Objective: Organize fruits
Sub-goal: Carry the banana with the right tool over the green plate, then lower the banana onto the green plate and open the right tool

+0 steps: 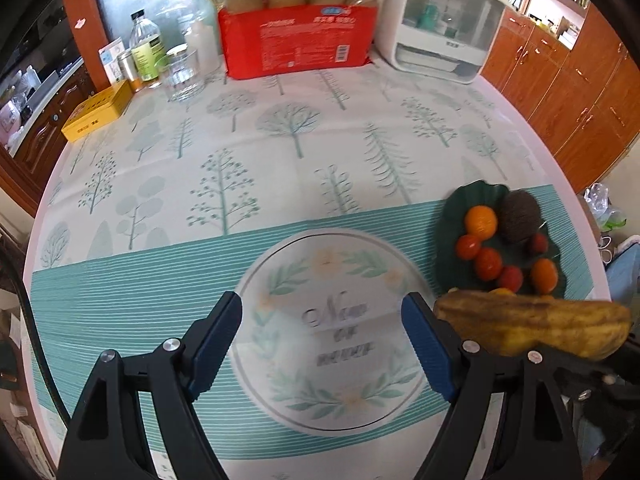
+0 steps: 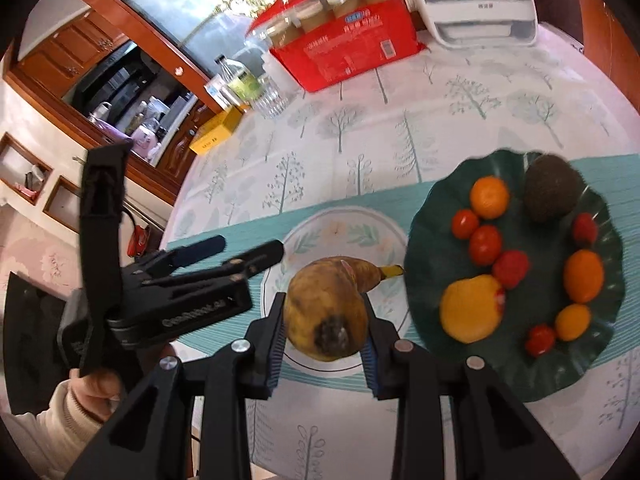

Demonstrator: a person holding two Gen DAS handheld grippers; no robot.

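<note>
This is a home dining room next to a kitchen. A round table (image 1: 280,152) with a tree-print cloth fills the middle. Wooden cabinets (image 1: 560,92) stand at the upper right. At the top, a red pack of jars (image 1: 298,36) and a white countertop box (image 1: 444,28) stand. Upper left, small kitchen appliances (image 2: 144,128) stand on a counter.
</note>
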